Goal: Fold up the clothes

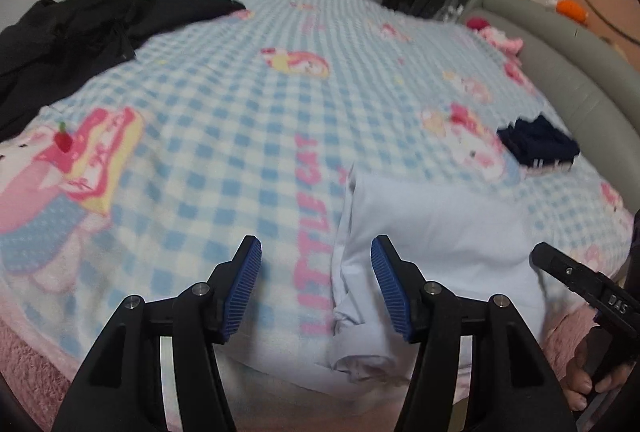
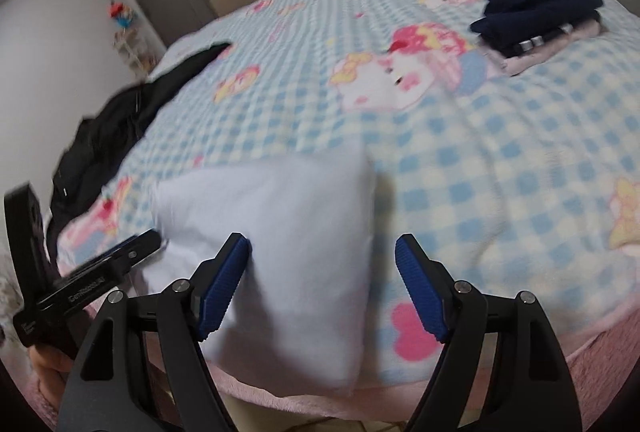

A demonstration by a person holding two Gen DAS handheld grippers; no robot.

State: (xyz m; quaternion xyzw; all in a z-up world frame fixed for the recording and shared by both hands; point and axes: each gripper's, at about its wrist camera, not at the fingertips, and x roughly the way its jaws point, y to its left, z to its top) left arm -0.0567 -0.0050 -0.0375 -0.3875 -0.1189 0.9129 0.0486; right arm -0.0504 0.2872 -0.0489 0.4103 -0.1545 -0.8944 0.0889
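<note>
A pale blue garment (image 1: pixel 432 232) lies folded into a rough rectangle at the near edge of the bed; in the right wrist view the same garment (image 2: pixel 288 232) fills the lower middle. My left gripper (image 1: pixel 316 248) is open above its left edge, with nothing between the blue pads. My right gripper (image 2: pixel 323 248) is open over the garment's right edge, also holding nothing. The right gripper's body (image 1: pixel 580 280) shows at the lower right of the left wrist view, and the left gripper's body (image 2: pixel 92 272) at the lower left of the right wrist view.
The bed has a blue checked blanket (image 1: pixel 248 103) with cartoon cat prints. A black jacket (image 1: pixel 76 31) lies crumpled at the far left. A small stack of dark folded clothes (image 2: pixel 540 15) sits on the right side. A grey padded bed frame (image 1: pixel 568 71) runs along the right.
</note>
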